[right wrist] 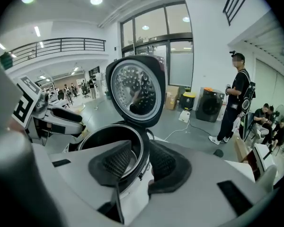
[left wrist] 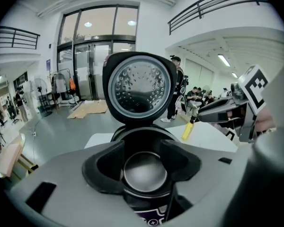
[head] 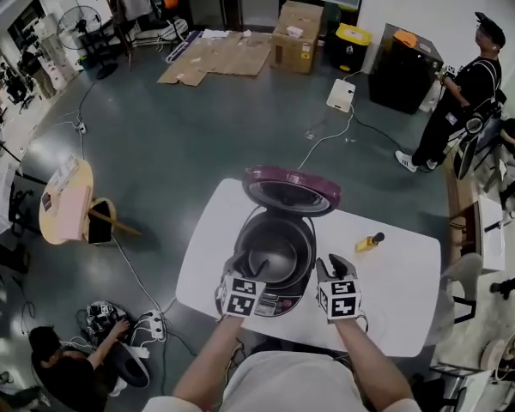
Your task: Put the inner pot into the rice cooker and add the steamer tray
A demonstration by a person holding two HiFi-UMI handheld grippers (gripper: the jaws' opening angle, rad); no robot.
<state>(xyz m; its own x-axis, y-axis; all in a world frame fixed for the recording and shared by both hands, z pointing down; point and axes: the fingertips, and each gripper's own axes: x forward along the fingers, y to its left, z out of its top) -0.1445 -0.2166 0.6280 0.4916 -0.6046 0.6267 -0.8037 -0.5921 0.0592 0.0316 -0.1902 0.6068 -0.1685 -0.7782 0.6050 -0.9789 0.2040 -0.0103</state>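
Both grippers hang released over the open rice cooker, with the inner pot seated inside.

The cooker stands on a white table, near its front edge. The purple lid is tipped up and back. The left gripper has its jaws apart with nothing between the pads, and the pot's grey bottom shows beyond the gap. The right gripper also has its jaws apart and grips nothing. It hangs at the cooker's right rim, which shows through the gap, and the pads are not pressing on it. The two grippers flank the cooker's front. A small yellow bottle lies on the table to the cooker's right, well apart from it.
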